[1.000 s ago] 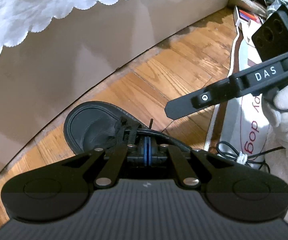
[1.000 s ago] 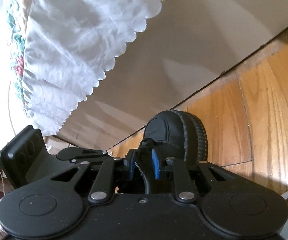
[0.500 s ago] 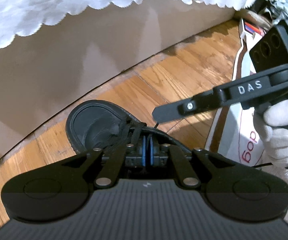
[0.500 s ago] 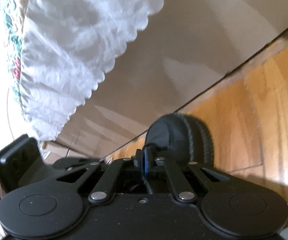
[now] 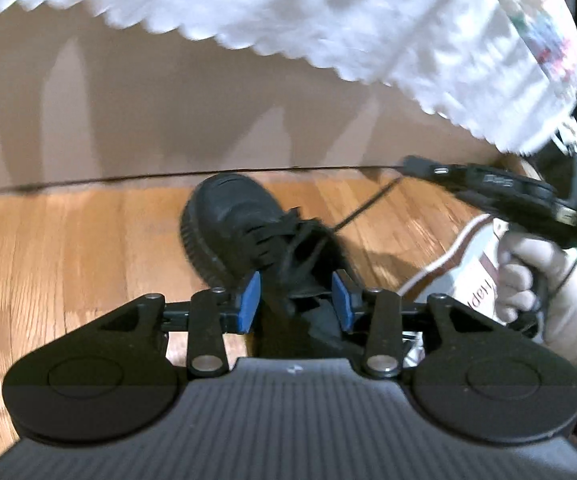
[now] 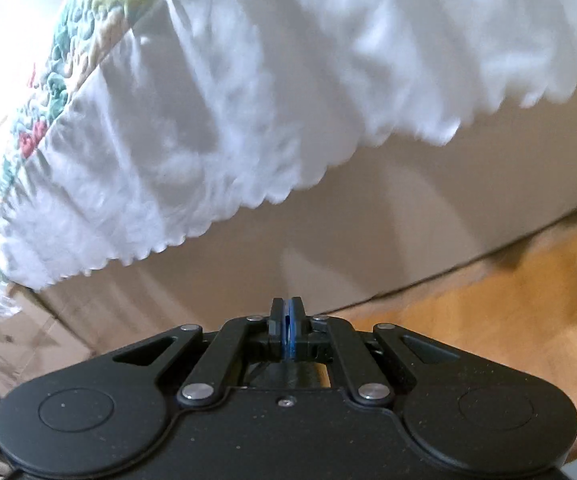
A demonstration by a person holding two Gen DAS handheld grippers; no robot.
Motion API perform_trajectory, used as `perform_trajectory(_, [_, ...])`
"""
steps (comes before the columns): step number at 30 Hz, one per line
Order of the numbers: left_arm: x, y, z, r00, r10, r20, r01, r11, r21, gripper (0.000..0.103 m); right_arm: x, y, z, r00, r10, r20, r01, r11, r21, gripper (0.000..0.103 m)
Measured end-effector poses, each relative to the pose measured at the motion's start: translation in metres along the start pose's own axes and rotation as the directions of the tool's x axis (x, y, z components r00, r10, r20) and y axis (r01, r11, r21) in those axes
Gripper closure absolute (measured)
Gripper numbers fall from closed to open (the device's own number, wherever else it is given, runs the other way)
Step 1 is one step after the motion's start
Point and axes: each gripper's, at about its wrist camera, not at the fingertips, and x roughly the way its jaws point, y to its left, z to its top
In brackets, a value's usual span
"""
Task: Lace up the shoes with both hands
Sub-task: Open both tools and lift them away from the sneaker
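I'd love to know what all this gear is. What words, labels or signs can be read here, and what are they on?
"Happ": sideways on the white bag, slightly blurred; the rest is hidden by the gloved hand.
White lettering on the side of the right gripper: too blurred to read.
Small pale mark on the body of the left gripper: a logo, not letters.
Right wrist view: no text.

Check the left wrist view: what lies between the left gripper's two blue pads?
In the left wrist view, the open left gripper straddles the rear of the black shoe; its laces and collar sit between the pads, apparently ungripped.
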Motion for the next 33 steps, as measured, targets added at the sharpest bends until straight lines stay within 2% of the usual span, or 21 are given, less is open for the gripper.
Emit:
perform_trajectory(3, [0.002,0.009,-0.006,1.000,-0.004,-0.007,0.003,0.999,-0.036,0.064,-0.011,0.003,0.007,0.995,-0.086,0.056,0.091,0.991,-0.102,0.100])
perform_trajectory(8, [0.016,0.007,-0.009,0.999,0.010,-0.048,-0.009,1.000,0.016,0.063,-0.020,0.002,0.012,0.979,-0.175,0.101,0.192,0.963,-0.190,0.100])
perform_trajectory(13, [0.027,0.000,-0.010,0.998,0.004,-0.060,-0.001,0.999,0.041,0.062,-0.026,0.007,0.013,0.937,-0.311,0.156,0.345,0.890,-0.299,0.100])
perform_trajectory(17, [0.037,-0.003,-0.010,0.996,0.011,-0.083,-0.006,0.998,0.059,0.062,-0.023,-0.001,0.012,0.928,-0.351,0.126,0.373,0.877,-0.302,0.100])
perform_trajectory(20, [0.045,0.005,-0.012,0.996,0.031,-0.082,-0.029,0.999,0.021,0.056,-0.020,-0.003,0.009,0.921,-0.373,0.111,0.389,0.868,-0.310,0.100])
perform_trajectory(22, [0.048,0.011,-0.010,0.996,0.018,-0.082,-0.021,0.999,-0.029,0.065,-0.020,-0.003,0.008,0.918,-0.382,0.105,0.395,0.863,-0.314,0.100])
perform_trajectory(23, [0.050,0.009,-0.009,0.997,0.012,-0.082,-0.014,1.000,-0.025,0.076,-0.019,-0.002,0.008,0.916,-0.387,0.103,0.399,0.860,-0.317,0.100])
perform_trajectory(24, [0.052,0.004,-0.007,0.997,0.022,-0.078,-0.021,1.000,0.010,0.082,-0.018,-0.003,0.007,0.914,-0.393,0.100,0.404,0.858,-0.318,0.100])
perform_trajectory(27, [0.059,-0.015,-0.003,0.993,0.106,-0.055,-0.096,0.983,0.159,0.084,-0.014,-0.005,0.006,0.910,-0.405,0.093,0.413,0.854,-0.318,0.100])
perform_trajectory(31, [0.067,-0.009,0.005,0.991,0.130,-0.022,-0.126,0.981,0.146,0.086,-0.007,-0.010,0.005,0.898,-0.435,0.068,0.435,0.850,-0.297,0.099])
perform_trajectory(33, [0.065,-0.009,0.007,0.990,0.140,-0.012,-0.137,0.984,0.111,0.086,0.004,-0.018,0.003,0.898,-0.439,-0.022,0.416,0.865,-0.280,0.092])
